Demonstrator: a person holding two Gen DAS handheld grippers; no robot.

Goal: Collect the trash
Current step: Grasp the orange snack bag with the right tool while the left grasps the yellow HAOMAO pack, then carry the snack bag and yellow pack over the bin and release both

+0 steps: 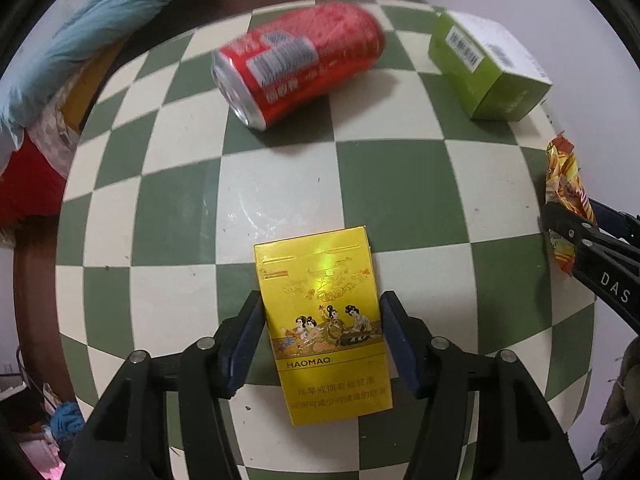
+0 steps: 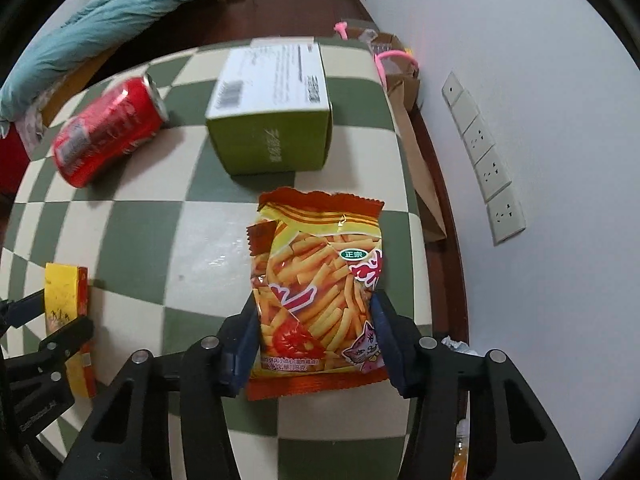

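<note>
A yellow HAOMAO cigarette pack point(image 1: 320, 320) lies lengthwise between the fingers of my left gripper point(image 1: 322, 320), which is shut on its two long sides just above the checkered table point(image 1: 168, 216). My right gripper point(image 2: 316, 320) is shut on an orange fries snack bag point(image 2: 316, 276), one pad pressing each side edge. The left wrist view shows that bag point(image 1: 564, 184) at the table's right edge. A red soda can point(image 1: 298, 64) lies on its side at the far part of the table. A green and white carton point(image 1: 488, 68) stands to its right.
A brown paper bag with pink handles point(image 2: 404, 88) stands on the floor between the table and the white wall with sockets point(image 2: 484, 160). Light blue bedding point(image 2: 100, 20) lies at the far left. Bare checkered surface separates the two grippers.
</note>
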